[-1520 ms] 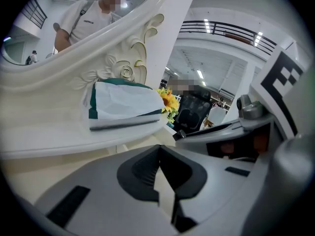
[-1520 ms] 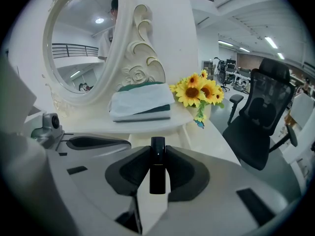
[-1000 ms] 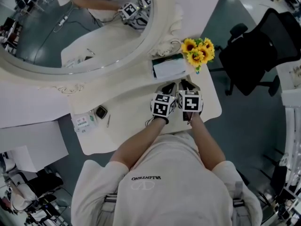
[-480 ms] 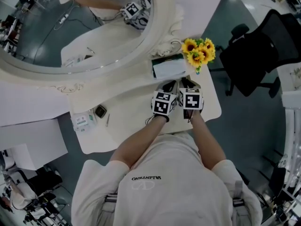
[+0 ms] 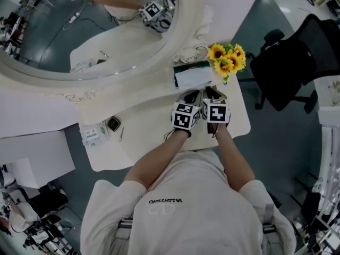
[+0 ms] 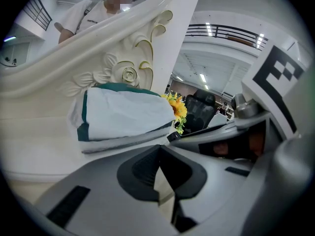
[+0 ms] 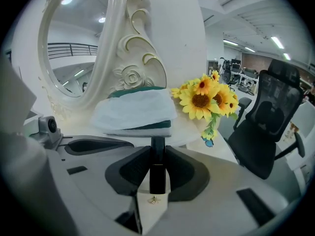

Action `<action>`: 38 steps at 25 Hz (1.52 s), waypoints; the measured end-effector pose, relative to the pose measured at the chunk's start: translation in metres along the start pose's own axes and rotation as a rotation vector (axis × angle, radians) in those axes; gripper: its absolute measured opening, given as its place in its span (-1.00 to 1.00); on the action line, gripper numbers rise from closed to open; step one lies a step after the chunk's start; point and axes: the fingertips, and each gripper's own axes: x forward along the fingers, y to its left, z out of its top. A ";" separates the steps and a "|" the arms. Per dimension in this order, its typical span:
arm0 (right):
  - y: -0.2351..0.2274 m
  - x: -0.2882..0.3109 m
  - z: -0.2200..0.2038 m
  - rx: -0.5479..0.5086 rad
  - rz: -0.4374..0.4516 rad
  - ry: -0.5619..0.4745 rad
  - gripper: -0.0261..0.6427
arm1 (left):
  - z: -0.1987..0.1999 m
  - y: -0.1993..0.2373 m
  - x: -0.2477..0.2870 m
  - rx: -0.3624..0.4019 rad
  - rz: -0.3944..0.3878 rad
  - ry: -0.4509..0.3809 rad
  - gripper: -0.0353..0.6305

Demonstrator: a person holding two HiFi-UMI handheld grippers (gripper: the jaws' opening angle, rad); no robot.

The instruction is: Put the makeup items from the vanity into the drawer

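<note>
While both tools are lining up side by side over the right front part of the vanity top (image 5: 143,142), the right gripper (image 7: 157,154) is clamping a slim dark tube (image 7: 157,173), which is standing upright between its pads. The left gripper (image 6: 158,151) is pressing its jaws together at the tips with nothing between them. The top's front edge is running just under the person's wrists, and its rounded right edge is lying close beside the right gripper, so room is tightest on that side. Off to the left a wide bare stretch of cream surface is opening up. It is reaching as far as a thin stick (image 5: 121,135), a dark compact (image 5: 113,124) and a small packet (image 5: 93,135), all bunching near the left end. Just ahead of the jaws a green-and-white pack (image 5: 192,77) is lying flat against the carved foot of the mirror (image 5: 79,31). Sunflowers (image 5: 227,60) are crowding the back right corner beside it. Beyond the right edge, open floor (image 5: 249,47) is showing, and a black office chair (image 5: 289,62) is standing well apart from the vanity.
</note>
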 end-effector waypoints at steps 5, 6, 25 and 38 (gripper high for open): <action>0.000 0.001 -0.001 0.005 0.002 0.001 -0.60 | -0.001 0.002 0.001 -0.002 0.003 0.001 -0.89; 0.000 0.002 -0.002 0.009 0.004 0.002 -0.60 | -0.001 0.003 0.002 -0.001 0.003 0.002 -0.89; 0.000 0.002 -0.006 0.003 0.000 0.006 -0.58 | -0.003 0.005 0.000 0.001 0.005 0.005 -0.89; -0.003 -0.017 -0.010 0.016 -0.004 -0.044 -0.63 | -0.008 0.002 -0.010 0.010 0.013 0.000 -0.89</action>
